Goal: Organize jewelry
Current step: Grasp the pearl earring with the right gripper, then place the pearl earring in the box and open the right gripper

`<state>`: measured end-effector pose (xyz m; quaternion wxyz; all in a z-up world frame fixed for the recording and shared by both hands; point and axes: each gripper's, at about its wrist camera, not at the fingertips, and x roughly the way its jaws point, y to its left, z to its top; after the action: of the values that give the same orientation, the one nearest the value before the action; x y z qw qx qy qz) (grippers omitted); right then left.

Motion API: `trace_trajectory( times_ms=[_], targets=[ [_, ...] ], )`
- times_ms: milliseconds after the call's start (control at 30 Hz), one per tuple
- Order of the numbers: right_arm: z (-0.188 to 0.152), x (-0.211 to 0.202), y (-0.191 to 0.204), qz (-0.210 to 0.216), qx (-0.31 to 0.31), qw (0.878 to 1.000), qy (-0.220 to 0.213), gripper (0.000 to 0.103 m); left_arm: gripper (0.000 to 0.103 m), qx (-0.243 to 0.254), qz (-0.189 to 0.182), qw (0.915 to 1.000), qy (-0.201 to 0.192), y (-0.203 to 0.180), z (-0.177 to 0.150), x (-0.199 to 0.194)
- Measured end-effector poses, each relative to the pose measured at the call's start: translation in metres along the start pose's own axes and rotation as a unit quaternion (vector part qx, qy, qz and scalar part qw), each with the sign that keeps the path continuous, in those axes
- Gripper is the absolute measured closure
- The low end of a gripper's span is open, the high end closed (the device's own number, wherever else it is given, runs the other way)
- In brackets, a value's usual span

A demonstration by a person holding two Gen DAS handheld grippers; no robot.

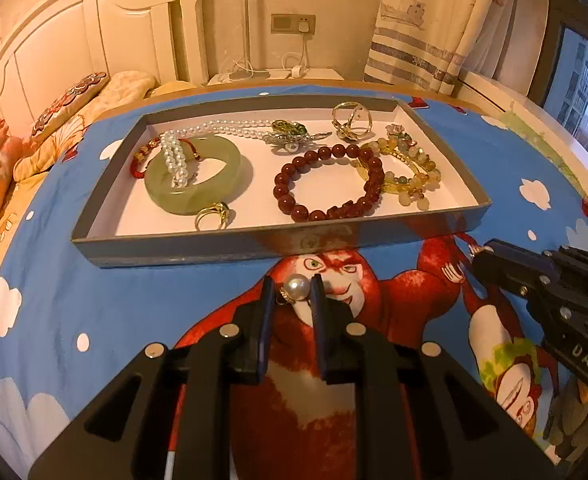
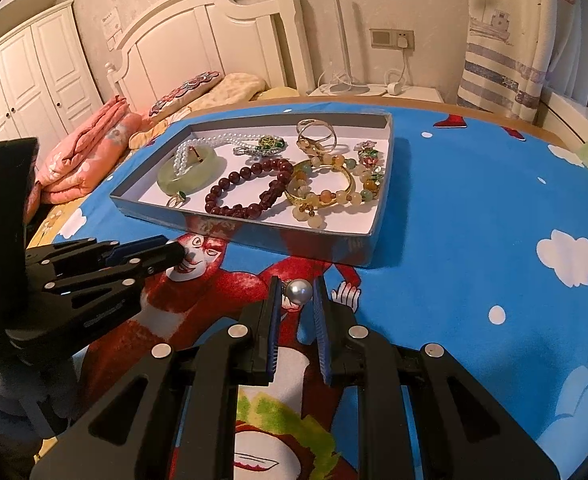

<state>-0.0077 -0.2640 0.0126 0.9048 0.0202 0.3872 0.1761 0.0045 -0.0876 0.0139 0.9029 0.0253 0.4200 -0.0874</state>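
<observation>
Here, in the left wrist view, the left gripper (image 1: 294, 290) pinches a white pearl earring (image 1: 297, 288) between its fingertips, just in front of the grey tray (image 1: 181, 246) of jewelry on the blue cloth (image 1: 93, 300). In the right wrist view, the right gripper (image 2: 298, 292) likewise clamps a grey pearl earring (image 2: 298, 292), near the tray's front wall (image 2: 294, 246); the left gripper's tips (image 2: 173, 254) sit off to the left.

My left gripper (image 1: 294, 294) pinches a white pearl earring (image 1: 296, 289) just above the blue cartoon cloth (image 1: 93, 300). Behind it sits the grey tray (image 1: 181, 246) with a green bangle (image 1: 193, 174) and red bead bracelet (image 1: 330, 182). My right gripper (image 1: 480, 254) is off to the side.
</observation>
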Motion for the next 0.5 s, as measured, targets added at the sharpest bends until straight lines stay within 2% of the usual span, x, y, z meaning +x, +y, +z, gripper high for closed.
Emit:
trace_trajectory(
  times_ms=[200,500],
  targets=[
    [0.004,-0.003,0.005,0.007,0.005,1.0,-0.011,0.086,0.086,-0.01,-0.003,0.9999,-0.011,0.008,-0.001,-0.009],
    [0.023,-0.005,0.029,0.025,-0.021,0.999,-0.04,0.086,0.086,-0.022,-0.002,0.9988,-0.044,0.02,0.007,-0.03]
  ],
)
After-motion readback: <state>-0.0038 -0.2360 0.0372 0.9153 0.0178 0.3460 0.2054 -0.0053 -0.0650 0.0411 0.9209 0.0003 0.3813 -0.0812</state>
